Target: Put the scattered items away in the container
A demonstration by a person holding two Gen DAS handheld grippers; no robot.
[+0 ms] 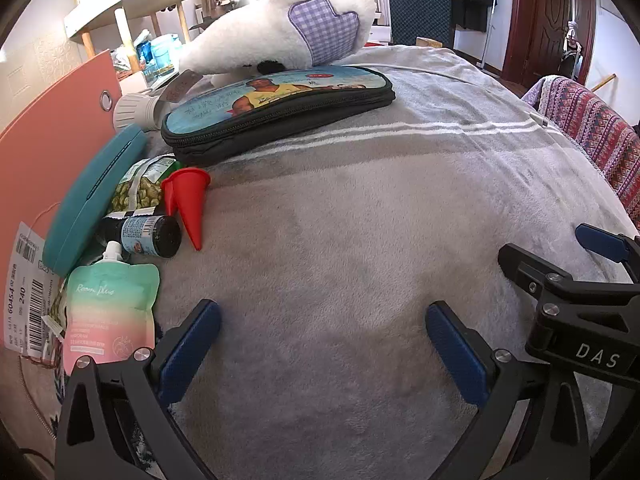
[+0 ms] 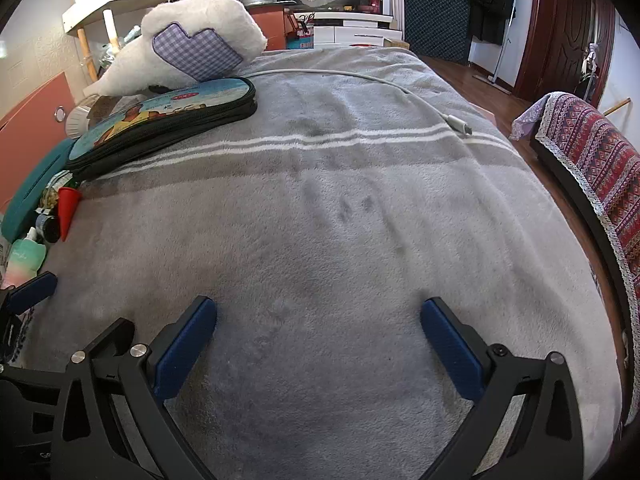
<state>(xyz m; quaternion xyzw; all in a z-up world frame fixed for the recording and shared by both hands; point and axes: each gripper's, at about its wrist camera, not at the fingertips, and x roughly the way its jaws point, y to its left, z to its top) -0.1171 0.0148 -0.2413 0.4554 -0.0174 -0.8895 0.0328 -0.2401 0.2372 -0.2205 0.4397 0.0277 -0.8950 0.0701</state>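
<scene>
While L+R grippers gape | red cone – tip toward cam

Cone beside bottle, on blanket

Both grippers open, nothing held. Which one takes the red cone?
Probably left. The red cone lies close ahead of the left gripper; from the right gripper it sits far off, past the left one.

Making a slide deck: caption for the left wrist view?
Open left hand-held gripper over grey blanket; red cone, pouch, pencil case at left.
</scene>
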